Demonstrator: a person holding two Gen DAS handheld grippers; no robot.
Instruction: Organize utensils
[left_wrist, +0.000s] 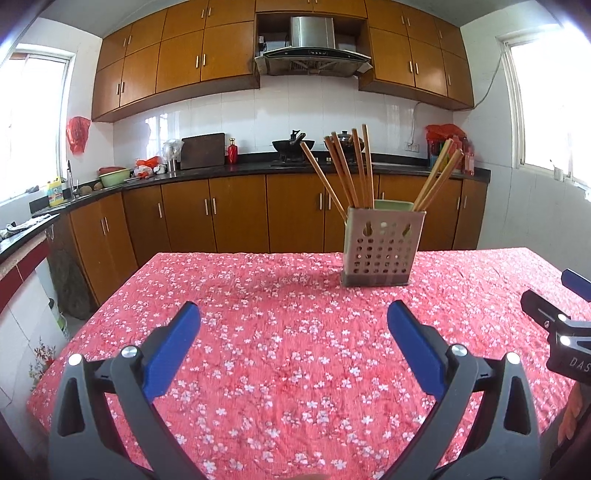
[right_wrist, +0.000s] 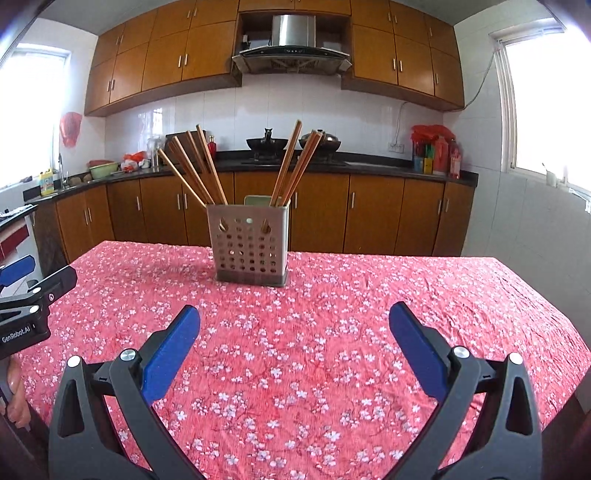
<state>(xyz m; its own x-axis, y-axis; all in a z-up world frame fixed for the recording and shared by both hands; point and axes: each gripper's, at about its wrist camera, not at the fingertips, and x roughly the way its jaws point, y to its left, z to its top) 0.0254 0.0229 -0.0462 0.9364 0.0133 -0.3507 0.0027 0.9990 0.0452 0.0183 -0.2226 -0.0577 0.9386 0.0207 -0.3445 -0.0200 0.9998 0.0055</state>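
Holder (right_wrist: 249, 243) x1 w/ chopsticks (right_wrist: 192, 168) x9, upright.

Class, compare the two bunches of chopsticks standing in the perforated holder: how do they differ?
The left bunch holds more sticks, about five, and leans left. The right bunch holds about three and leans right. The left bunch fans wider; the right bunch sits tighter. Both are brown wood, standing in the holder on the red floral tablecloth.

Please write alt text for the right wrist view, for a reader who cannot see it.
A perforated metal utensil holder with wooden chopsticks in two leaning groups stands on a red floral tablecloth. The right gripper is open and empty in front of it; the left gripper shows at the left edge.
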